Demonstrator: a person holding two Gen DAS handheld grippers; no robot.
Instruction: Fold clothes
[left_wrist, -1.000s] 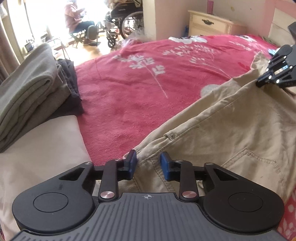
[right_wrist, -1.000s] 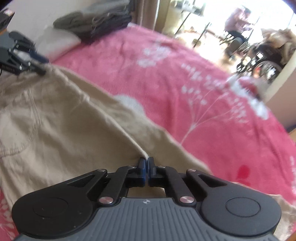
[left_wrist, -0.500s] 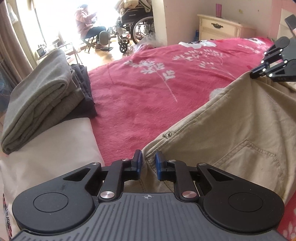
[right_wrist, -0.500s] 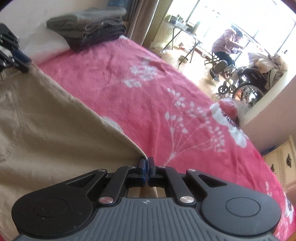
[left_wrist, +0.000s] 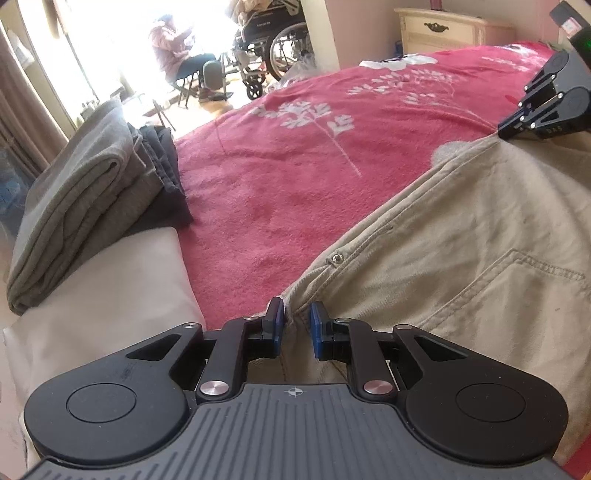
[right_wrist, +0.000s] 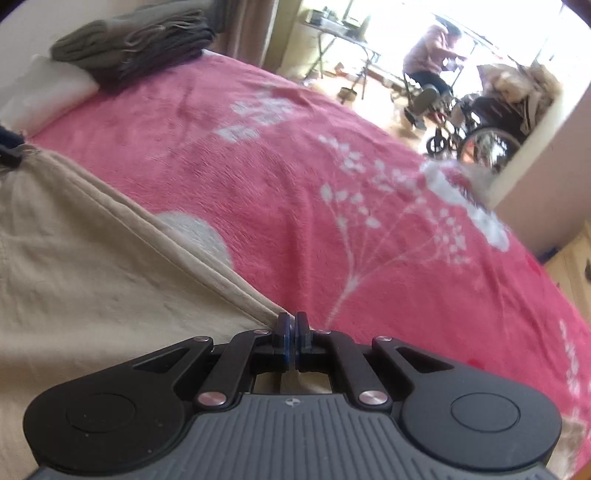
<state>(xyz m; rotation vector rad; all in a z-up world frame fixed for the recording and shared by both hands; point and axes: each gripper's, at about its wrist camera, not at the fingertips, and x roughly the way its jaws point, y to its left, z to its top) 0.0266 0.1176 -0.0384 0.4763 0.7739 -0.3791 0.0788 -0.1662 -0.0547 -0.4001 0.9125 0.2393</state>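
Observation:
Khaki trousers (left_wrist: 461, 240) lie spread over a red flowered blanket (left_wrist: 295, 166). My left gripper (left_wrist: 295, 325) is shut on the waistband corner near the metal button, with bunched cloth filling the narrow gap between the blue pads. My right gripper (right_wrist: 292, 332) is shut tight on the trousers (right_wrist: 92, 277) at the far end of the same edge. In the left wrist view the right gripper (left_wrist: 546, 110) shows at the upper right. The edge runs taut between the two. The left gripper (right_wrist: 7, 147) barely shows at the left border.
A stack of folded grey and dark clothes (left_wrist: 85, 195) rests on a white pillow (left_wrist: 103, 295) at the left. Beyond the bed a seated person (left_wrist: 177, 48), a wheelchair (left_wrist: 273, 40) and a cream dresser (left_wrist: 443, 29) stand. The stack (right_wrist: 136, 40) shows at the top left.
The left jaws have narrowed onto the waistband corner. Both grippers have sunk a little, and the trouser edge between them has drawn straighter. The right gripper stays shut.

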